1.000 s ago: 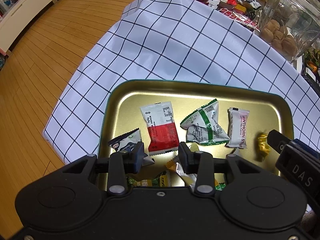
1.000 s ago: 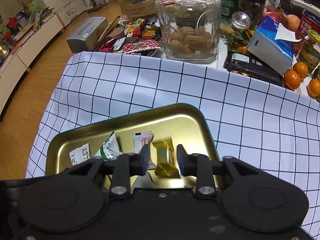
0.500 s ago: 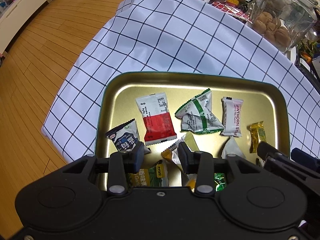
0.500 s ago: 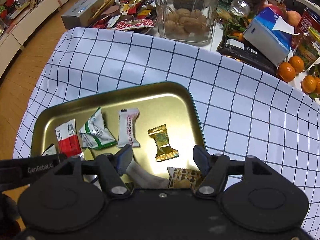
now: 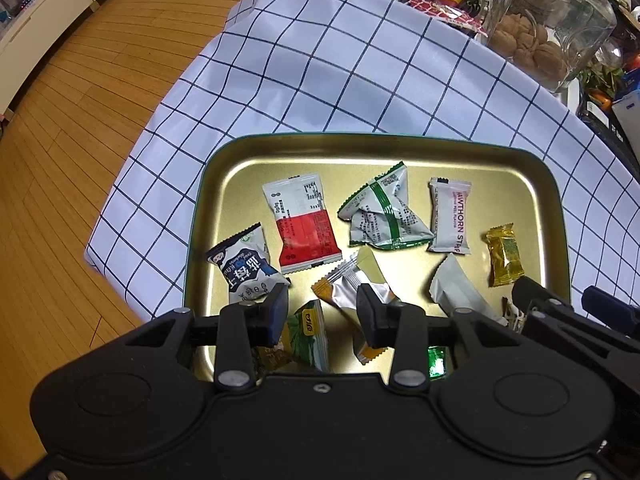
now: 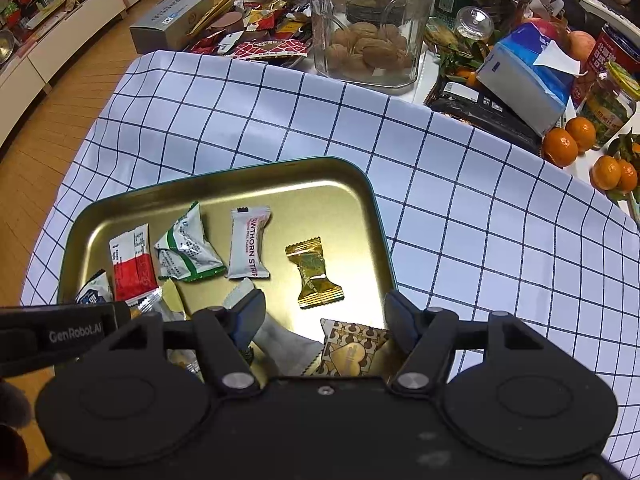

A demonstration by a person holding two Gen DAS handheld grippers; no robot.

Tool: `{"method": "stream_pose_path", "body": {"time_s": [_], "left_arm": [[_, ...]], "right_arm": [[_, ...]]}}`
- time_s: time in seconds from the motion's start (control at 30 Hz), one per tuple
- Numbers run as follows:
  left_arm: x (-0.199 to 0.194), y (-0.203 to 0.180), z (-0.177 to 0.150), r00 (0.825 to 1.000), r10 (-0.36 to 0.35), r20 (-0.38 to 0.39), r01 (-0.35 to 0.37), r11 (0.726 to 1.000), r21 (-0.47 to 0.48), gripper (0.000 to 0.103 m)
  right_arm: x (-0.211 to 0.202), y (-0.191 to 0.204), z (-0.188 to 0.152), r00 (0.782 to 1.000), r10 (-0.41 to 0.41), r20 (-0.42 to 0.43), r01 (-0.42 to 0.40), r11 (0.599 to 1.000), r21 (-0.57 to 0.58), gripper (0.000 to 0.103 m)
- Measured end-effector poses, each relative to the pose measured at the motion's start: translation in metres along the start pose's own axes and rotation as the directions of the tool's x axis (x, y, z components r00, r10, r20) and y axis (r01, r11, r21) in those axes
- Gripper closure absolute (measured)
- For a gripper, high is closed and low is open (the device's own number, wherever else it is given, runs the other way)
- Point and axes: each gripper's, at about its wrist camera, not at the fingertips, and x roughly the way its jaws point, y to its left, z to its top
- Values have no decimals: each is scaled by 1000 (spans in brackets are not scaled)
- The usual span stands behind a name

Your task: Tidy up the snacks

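Note:
A gold tray (image 5: 400,152) with a green rim (image 6: 224,184) holds several wrapped snacks. Among them are a red and white packet (image 5: 302,228), a green-striped packet (image 5: 380,216), a white hawthorn strip (image 6: 248,244) and a dark blue packet (image 5: 244,264). A gold candy (image 6: 316,274) lies loose on the tray's right side, just ahead of my right gripper (image 6: 326,320), which is open and empty. A brown patterned packet (image 6: 352,352) lies under its jaws. My left gripper (image 5: 322,312) hovers open over the tray's near left part, above an orange and white wrapper (image 5: 348,284).
The tray sits on a checked cloth (image 6: 480,220). Behind it stand a glass jar of walnuts (image 6: 372,24), a pile of loose snacks (image 6: 260,36), a tissue box (image 6: 524,80) and oranges (image 6: 568,144). Wooden floor (image 5: 60,140) lies beyond the table's left edge.
My right gripper opened and let go of the gold candy, which now lies on the tray, and the gripper drew back from it. The left gripper barely moved.

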Motion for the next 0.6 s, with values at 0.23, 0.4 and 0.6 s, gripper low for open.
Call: {"method": "stream_pose_path", "body": {"time_s": [0.23, 0.4, 0.6], "left_arm": [[6, -5, -1, 999, -23, -39, 23, 1000, 0, 55], [5, -6, -2, 999, -23, -39, 23, 1000, 1, 55], [6, -5, -1, 999, -22, -40, 22, 1000, -1, 55]], "right_arm": [[2, -5, 2, 1000, 2, -16, -2, 1000, 16, 34], [4, -8, 2, 1000, 5, -27, -4, 1000, 29, 34], [5, -5, 1, 999, 1, -32, 0, 1000, 20, 34]]}}
